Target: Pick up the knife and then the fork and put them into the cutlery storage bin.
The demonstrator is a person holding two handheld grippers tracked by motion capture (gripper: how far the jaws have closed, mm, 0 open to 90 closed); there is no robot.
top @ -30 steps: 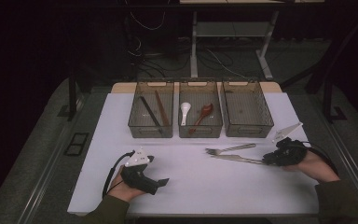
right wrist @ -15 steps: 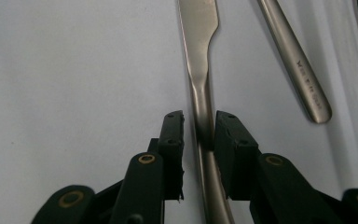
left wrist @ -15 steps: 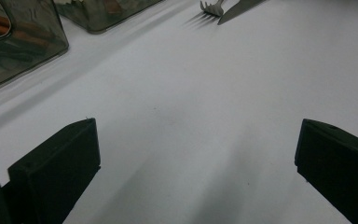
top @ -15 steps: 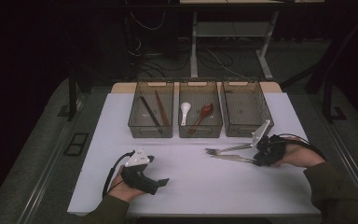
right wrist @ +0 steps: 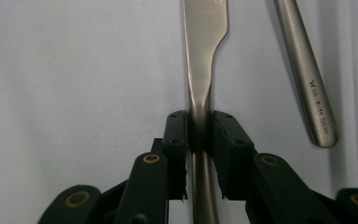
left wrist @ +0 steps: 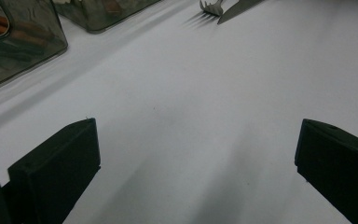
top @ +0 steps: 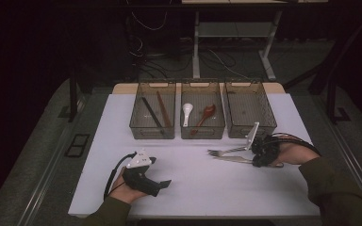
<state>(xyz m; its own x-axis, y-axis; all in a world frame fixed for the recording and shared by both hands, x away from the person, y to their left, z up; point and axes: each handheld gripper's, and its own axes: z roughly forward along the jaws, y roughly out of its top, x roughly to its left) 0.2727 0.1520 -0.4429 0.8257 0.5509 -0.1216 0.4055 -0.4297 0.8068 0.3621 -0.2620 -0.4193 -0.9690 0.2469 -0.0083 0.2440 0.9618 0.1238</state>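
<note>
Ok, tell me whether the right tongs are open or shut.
Shut: the right tongs clamp the knife, pads pressed against both sides of its handle.

Brushed metal cutlery on a matt white tabletop, gripped by black plastic jaws.

The knife (right wrist: 204, 56) pinched in the right gripper (right wrist: 198, 133) looked like satin-finished steel, smooth, with a soft sheen along its neck; the fork (right wrist: 307, 79) handle just beside those jaws had the same dull metal gloss (a small stamped mark showed near its end). The gripper's pads were matt black plastic with brass-coloured rivets. The table (left wrist: 191, 121) under the left gripper (left wrist: 196, 172) was a smooth, matt white sheet. Ahead of it, the bins (top: 152, 128) were smoky, translucent, glossy plastic.
</note>
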